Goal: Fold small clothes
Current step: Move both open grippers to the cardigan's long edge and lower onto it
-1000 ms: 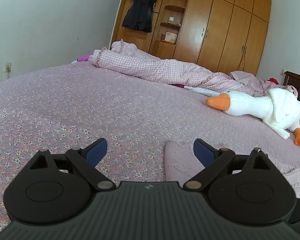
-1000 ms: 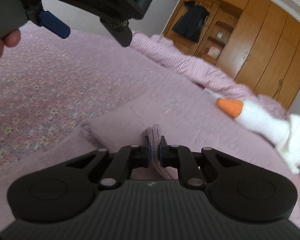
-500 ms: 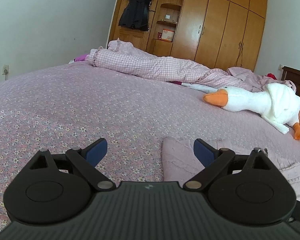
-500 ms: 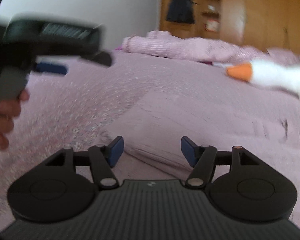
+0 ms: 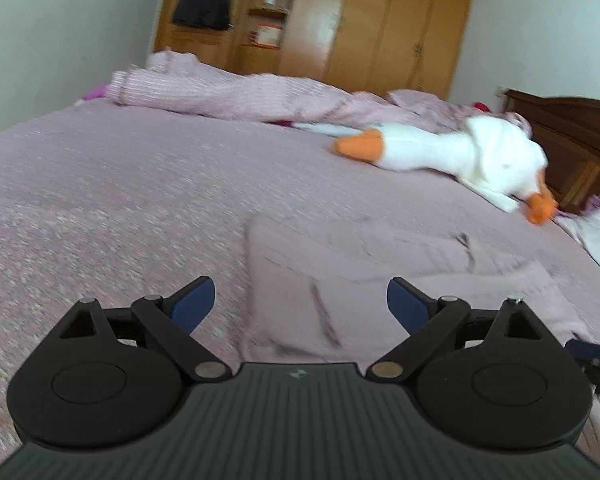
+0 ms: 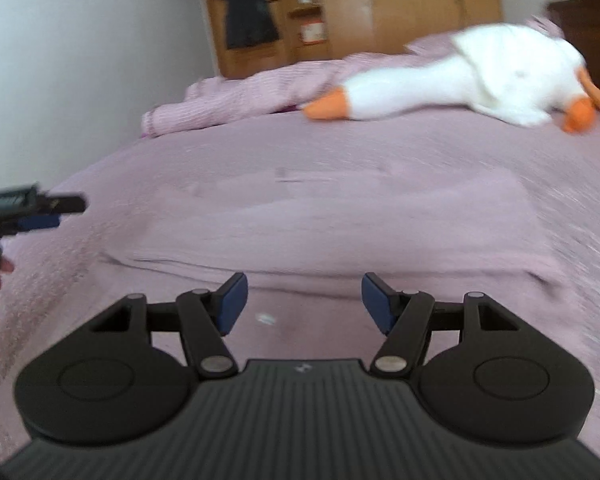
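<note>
We hold our left gripper (image 5: 300,300) and right gripper (image 6: 302,300) spread wide, empty, above the folded pink garment (image 6: 340,224) on the bed (image 5: 100,184).

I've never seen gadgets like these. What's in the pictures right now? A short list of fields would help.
Setting: bed with a floral pink cover
Garment: pink knit lying flat on the bed, partly folded
Left gripper: fingers wide open, holding nothing, over the knit's near edge
Right gripper: fingers wide open, holding nothing, in front of the knit
Toy: white plush goose lying beyond the knit
Background: rumpled quilt, wooden wardrobe
Image quality: motion-blurred
</note>
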### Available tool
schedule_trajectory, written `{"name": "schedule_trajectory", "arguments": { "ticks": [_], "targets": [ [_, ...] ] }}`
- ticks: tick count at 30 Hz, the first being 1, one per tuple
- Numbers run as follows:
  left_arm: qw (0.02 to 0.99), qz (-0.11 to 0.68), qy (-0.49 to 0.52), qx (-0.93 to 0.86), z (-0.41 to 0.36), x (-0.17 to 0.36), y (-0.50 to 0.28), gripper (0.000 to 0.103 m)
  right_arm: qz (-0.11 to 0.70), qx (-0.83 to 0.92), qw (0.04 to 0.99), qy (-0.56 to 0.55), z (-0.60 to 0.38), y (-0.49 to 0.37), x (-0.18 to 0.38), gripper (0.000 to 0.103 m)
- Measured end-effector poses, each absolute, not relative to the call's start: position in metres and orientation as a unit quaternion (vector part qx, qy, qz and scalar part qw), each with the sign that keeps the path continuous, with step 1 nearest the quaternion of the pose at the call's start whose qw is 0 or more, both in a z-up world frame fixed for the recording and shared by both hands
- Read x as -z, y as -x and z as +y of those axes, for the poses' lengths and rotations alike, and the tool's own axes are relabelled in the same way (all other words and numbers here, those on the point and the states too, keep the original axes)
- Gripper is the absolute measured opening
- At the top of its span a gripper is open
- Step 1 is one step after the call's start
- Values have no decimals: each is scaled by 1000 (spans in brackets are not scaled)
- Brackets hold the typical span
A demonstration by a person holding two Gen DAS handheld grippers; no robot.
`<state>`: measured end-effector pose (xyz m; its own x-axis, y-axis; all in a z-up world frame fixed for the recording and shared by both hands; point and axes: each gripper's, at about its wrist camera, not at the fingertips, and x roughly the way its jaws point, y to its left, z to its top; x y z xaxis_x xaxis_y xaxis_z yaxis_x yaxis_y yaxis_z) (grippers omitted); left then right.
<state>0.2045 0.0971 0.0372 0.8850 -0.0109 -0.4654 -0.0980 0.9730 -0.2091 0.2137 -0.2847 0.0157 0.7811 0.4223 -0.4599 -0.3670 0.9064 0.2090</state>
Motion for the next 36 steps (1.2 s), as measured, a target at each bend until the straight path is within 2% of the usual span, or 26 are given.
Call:
{"name": "schedule_trajectory", "arguments": {
  "ticks": [8, 22, 29, 32, 36],
  "targets": [
    [947, 268, 175, 6, 85, -10, -178, 97, 266, -174, 941, -115, -349, -199, 1, 65],
    [919, 339, 201, 8, 100, 15, -108, 97, 289, -176, 923, -180, -432, -158, 8, 65],
    [914, 325, 241, 21, 105, 25, -62, 97, 306, -147, 918, -203, -461, -130, 23, 67],
    [912, 323, 254, 20, 104, 25, -46, 103, 310, -153, 914, -213, -466, -121, 24, 67],
    [895, 340, 287, 30, 105, 24, -32, 103, 322, -161, 896, -260, -476, -113, 26, 68]
  ]
}}
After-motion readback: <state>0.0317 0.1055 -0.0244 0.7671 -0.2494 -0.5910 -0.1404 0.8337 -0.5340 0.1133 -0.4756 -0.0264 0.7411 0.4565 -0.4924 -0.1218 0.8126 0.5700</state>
